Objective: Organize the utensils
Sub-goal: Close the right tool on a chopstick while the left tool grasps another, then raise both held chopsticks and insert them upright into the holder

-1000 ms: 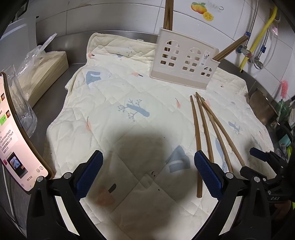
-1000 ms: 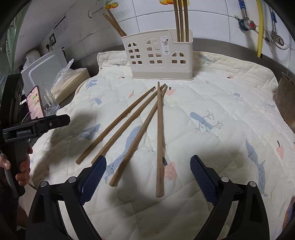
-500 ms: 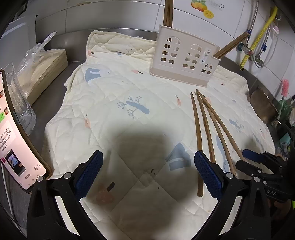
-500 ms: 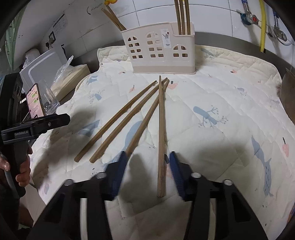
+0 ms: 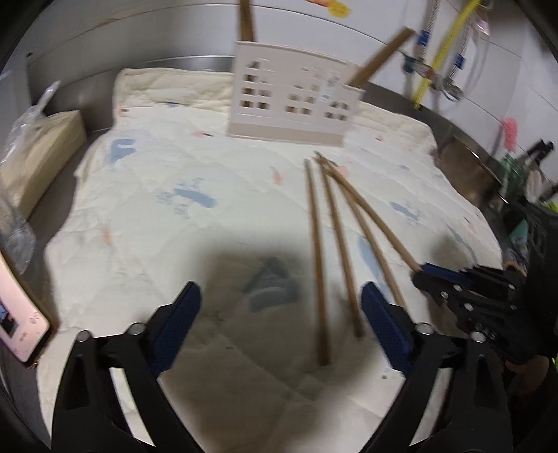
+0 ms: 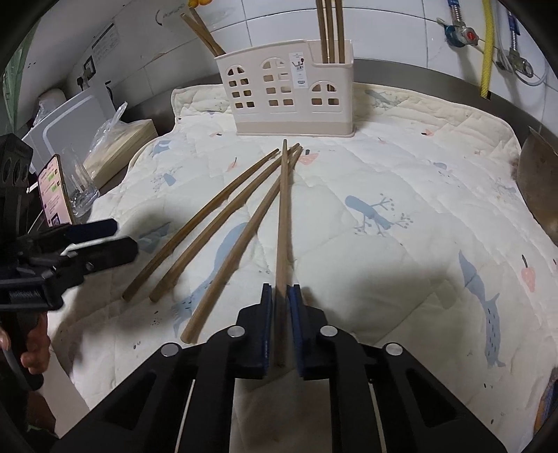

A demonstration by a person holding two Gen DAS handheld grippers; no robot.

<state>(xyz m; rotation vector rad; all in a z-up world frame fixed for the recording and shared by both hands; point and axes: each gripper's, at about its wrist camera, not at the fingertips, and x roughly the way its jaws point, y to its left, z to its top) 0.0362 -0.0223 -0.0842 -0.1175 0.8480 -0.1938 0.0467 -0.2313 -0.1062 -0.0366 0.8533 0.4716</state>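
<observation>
Through the left wrist camera, which is blurred, I see my left gripper (image 5: 280, 324) hanging with its blue pads spread wide and nothing between them, above the quilted mat (image 5: 146, 216). Three loose chopsticks (image 5: 317, 258) lie on the mat to the right of centre, fanning toward me from a shared point near the cream utensil holder (image 5: 293, 108) at the far side. At the right edge my right gripper (image 5: 423, 270) is clamped on the near end of a fourth chopstick (image 5: 369, 212). A phone (image 5: 17, 313) stands at the near left. Through the right wrist camera, I see the right gripper (image 6: 280, 324) with its pads closed on that fourth chopstick (image 6: 283, 216), which runs straight away from me toward the holder (image 6: 286, 90). The three others (image 6: 223, 223) lie on the mat (image 6: 401, 181) just to its left, tips meeting its far end. More chopsticks (image 6: 331, 31) stand upright in the holder's right compartment, and a leaning pair (image 6: 202, 31) sits at its left end. My left gripper (image 6: 104, 237) shows at the left edge, open.
</observation>
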